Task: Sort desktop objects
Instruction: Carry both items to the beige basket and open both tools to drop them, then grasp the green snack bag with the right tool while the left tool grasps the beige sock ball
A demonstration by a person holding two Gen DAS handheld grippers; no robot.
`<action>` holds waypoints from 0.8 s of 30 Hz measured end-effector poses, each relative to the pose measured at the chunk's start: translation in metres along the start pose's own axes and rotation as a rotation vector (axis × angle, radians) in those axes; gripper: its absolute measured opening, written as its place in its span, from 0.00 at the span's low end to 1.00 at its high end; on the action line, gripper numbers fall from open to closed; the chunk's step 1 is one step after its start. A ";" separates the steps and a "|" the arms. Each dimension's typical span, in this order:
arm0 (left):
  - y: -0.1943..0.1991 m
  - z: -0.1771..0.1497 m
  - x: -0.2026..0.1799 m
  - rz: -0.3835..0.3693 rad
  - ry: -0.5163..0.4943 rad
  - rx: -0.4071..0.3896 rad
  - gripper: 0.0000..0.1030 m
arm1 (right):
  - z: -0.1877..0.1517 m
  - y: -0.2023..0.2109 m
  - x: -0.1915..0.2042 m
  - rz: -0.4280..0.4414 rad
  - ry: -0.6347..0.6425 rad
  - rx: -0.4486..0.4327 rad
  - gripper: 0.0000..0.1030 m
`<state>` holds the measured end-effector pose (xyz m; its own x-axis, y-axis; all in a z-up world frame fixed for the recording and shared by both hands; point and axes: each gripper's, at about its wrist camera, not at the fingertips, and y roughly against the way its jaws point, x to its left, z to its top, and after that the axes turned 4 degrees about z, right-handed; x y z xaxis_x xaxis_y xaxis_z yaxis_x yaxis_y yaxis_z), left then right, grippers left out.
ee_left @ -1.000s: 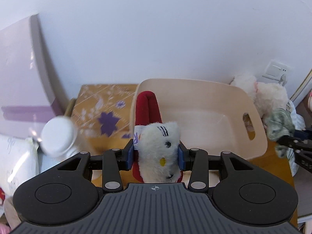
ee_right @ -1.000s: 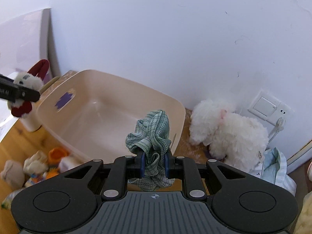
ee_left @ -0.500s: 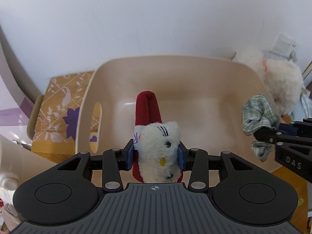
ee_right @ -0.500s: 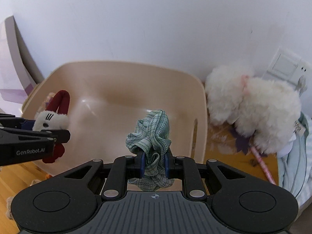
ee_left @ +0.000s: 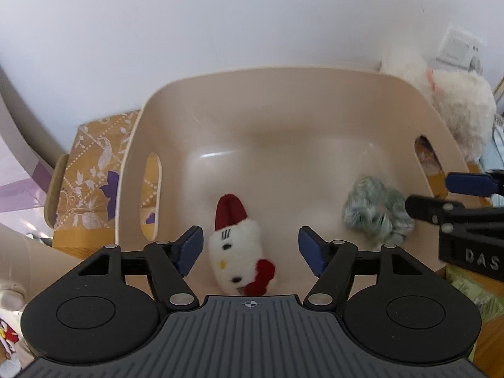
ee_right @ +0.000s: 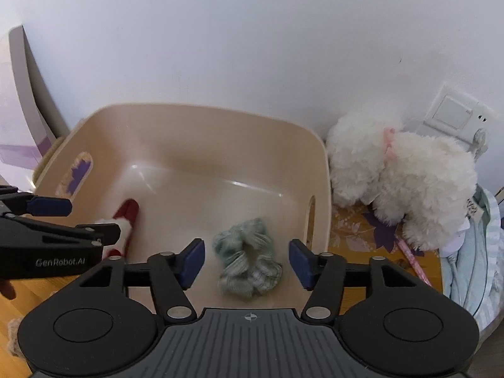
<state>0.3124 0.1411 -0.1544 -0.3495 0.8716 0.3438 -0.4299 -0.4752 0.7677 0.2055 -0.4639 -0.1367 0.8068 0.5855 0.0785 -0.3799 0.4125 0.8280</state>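
A beige plastic bin (ee_left: pixel 283 100) with cut-out handles fills the left wrist view and also shows in the right wrist view (ee_right: pixel 201 145). My left gripper (ee_left: pixel 250 247) is open over the bin; a white and red plush cat toy (ee_left: pixel 236 252) lies loose in the bin between its fingers, and shows partly in the right wrist view (ee_right: pixel 124 220). My right gripper (ee_right: pixel 245 260) is open over the bin; a green checked scrunchie (ee_right: pixel 249 261) lies loose in the bin below it and shows blurred in the left wrist view (ee_left: pixel 375 211).
A large white fluffy plush (ee_right: pixel 400 179) sits right of the bin on a yellow patterned cloth (ee_right: pixel 362 233), below a wall socket (ee_right: pixel 453 116). A yellow patterned box (ee_left: pixel 91 173) stands left of the bin. Pale blue fabric (ee_right: pixel 472 252) lies at far right.
Both grippers have opened. The plush cat and the scrunchie have dropped from the fingers into the bin. Both grippers moved in over the bin.
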 end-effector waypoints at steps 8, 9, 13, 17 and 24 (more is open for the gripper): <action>0.036 0.000 0.026 0.007 0.039 -0.063 0.72 | -0.012 0.058 -0.018 0.027 -0.006 -0.119 0.92; 0.043 -0.002 0.030 0.009 0.038 -0.072 0.73 | -0.015 0.062 -0.024 0.026 -0.008 -0.126 0.93; 0.061 -0.013 0.048 0.004 0.037 -0.087 0.73 | -0.032 0.072 -0.039 0.018 -0.001 -0.109 0.99; 0.075 -0.029 0.066 0.001 0.060 -0.080 0.74 | -0.053 0.072 -0.049 -0.034 0.030 -0.064 1.00; 0.084 -0.066 0.093 0.042 0.082 -0.029 0.75 | -0.091 0.059 -0.058 -0.063 0.030 0.042 1.00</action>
<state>0.1888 0.1747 -0.0936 -0.4341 0.8386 0.3293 -0.4372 -0.5157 0.7368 0.0951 -0.4100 -0.1430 0.8144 0.5802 0.0095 -0.3092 0.4200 0.8532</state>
